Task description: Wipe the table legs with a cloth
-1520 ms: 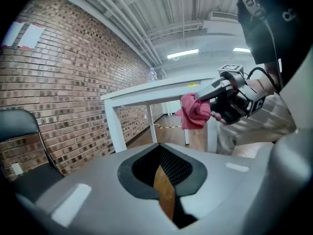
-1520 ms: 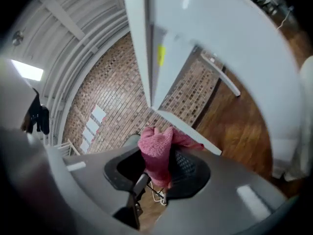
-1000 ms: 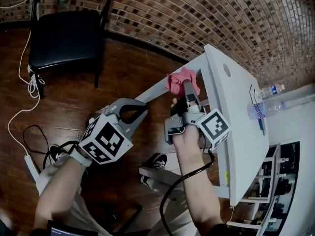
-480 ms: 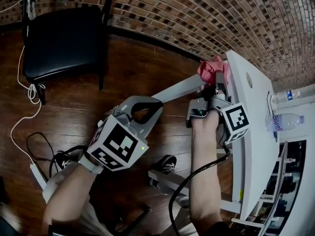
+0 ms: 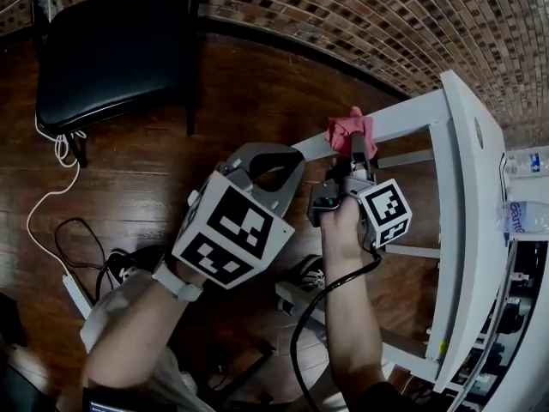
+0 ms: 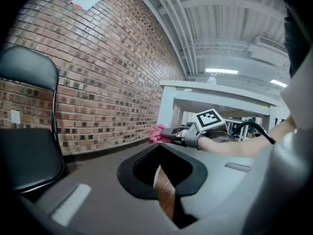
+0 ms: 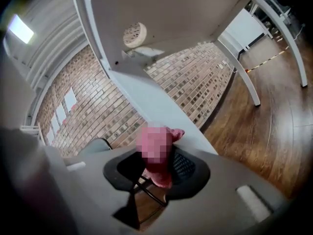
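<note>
as cloth (image 5: 347, 130) meets table leg (image 5: 405, 116), chair (image 5: 103, 54), cable (image 5: 60, 147) nearby

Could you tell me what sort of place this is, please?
Probably an indoor office or studio-style workroom: a brick wall, a dark wooden floor, a white table, a black chair, and an open ceiling with strip lights.

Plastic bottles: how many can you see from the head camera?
2. Both lie at the head view's right edge, past the white table: the upper bottle and the lower bottle just beneath it. More may be hidden beyond the frame.
</note>
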A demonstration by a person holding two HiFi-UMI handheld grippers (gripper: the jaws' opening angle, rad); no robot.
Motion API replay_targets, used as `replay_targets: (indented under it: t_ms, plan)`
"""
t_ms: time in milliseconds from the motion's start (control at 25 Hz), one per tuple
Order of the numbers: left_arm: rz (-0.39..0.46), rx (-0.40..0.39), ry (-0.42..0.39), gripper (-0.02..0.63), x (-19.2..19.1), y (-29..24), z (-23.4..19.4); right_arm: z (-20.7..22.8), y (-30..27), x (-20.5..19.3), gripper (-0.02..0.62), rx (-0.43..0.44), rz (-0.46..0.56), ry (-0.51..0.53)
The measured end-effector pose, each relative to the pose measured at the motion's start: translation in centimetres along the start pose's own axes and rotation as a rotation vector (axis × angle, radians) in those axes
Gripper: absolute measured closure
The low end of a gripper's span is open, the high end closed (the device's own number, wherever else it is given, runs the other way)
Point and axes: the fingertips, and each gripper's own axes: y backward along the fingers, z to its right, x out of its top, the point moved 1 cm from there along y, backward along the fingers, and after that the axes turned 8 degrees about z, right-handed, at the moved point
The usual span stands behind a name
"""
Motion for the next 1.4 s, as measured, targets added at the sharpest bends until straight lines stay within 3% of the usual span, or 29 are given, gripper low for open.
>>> replay_targets:
  t_ms: [200, 560, 1000, 1240, 1400]
  plan:
    - [-0.119, 0.023, -0.011, 0.604, -2.7, 0.2, -1.1, 5.2, -0.7, -5.7, 0.483, -0.058, -0.079, 0.022]
    - [-0.23, 0.078, 0.044, 0.604, -6.3, 1.8, -4.1, 16.3, -2.1, -18.2, 0.483, -0.169, -0.27, 0.051]
    - [-0.328, 0.002, -0.018, 0.604, -8.7, -0.1, -2.3, 28.1, -3.8, -29.6, 0.483, -0.318, -0.516, 0.128]
    - [-0.362, -0.024, -0.054, 0.604, -10.8, 0.6, -1.6, 32.7, -2.6, -34.1, 0.479, -0.357, -0.697, 0.249]
    - [-0.385, -0.034, -0.061, 0.604, -11.3, 0.4, -1.6, 36.1, -0.3, -33.5, 0.48, -0.432, -0.824, 0.462]
